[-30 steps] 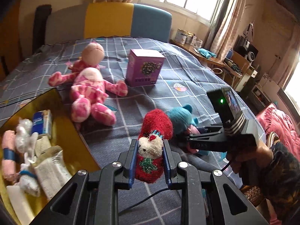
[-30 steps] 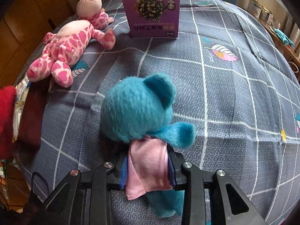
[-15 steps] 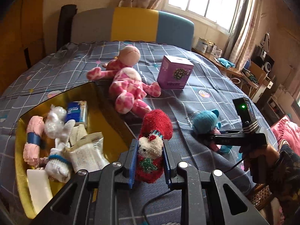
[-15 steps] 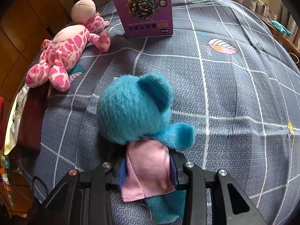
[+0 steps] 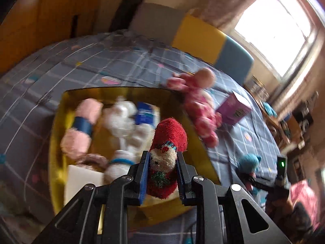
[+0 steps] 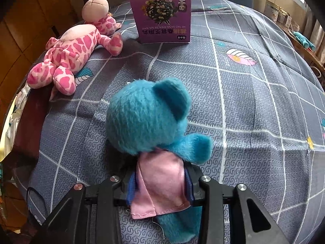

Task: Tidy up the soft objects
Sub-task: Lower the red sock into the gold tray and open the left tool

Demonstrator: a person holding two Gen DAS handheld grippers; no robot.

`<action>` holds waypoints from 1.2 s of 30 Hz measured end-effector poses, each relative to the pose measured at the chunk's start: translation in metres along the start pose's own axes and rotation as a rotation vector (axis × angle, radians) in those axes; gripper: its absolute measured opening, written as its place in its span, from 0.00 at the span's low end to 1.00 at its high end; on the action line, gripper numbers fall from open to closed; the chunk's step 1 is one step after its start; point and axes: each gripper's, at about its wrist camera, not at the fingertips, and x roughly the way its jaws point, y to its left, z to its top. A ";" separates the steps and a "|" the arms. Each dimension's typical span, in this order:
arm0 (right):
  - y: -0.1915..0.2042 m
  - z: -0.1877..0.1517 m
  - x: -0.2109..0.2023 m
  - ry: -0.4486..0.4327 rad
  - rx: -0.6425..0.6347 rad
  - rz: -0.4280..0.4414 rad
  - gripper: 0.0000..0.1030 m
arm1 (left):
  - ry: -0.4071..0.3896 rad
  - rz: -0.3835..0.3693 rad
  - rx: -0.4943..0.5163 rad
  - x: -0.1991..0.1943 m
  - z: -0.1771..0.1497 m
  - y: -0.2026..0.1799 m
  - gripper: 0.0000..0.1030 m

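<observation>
A: Your left claw is clamped on the fuzzy red Christmas sock with the white bear face. The sock's long axis runs straight out along the fingers, toe end away from you, and it hangs over the near right part of the yellow open-topped box.

B: So the drop point is right under it?

A: Just about, as I judge it. The box interior lies ahead and to the left of the claw; its right wall passes close beside the sock. Nudge left before letting go, or the toe may catch that wall. This view is blurred, so I cannot tell how high the sock hangs above the contents.

B: Room inside?

A: Crowded. A pink rolled cloth with a blue band sits left, white bundles fill the middle, and a blue-and-white packet stands just behind the sock. The near right corner looks barest.

B: And my right?

A: Your right claw grips the teal plush bear in a pink dress by the dress; the jaws have just eased slightly wider, yet the pads hold the cloth. The bear lies on the grey checked bedspread, head away from you. The box lies off to its left, so that arm travels farther, past the pink spotted plush giraffe. The purple carton stands well beyond.
</observation>
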 end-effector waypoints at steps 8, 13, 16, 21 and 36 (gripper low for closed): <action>0.001 0.000 0.001 -0.001 -0.004 -0.004 0.37 | 0.003 0.038 -0.204 0.009 0.011 0.056 0.24; 0.001 0.001 0.001 -0.001 -0.006 -0.006 0.37 | 0.005 0.094 -0.223 0.033 0.018 0.060 0.24; 0.001 0.001 0.001 -0.001 -0.011 -0.008 0.37 | 0.022 0.139 -0.209 0.053 0.020 0.061 0.27; 0.001 0.001 0.001 -0.002 -0.015 -0.011 0.37 | 0.044 0.206 -0.147 0.069 0.013 0.058 0.46; 0.002 0.000 0.001 -0.012 -0.022 -0.032 0.37 | -0.151 0.361 -0.048 0.012 -0.005 0.036 0.87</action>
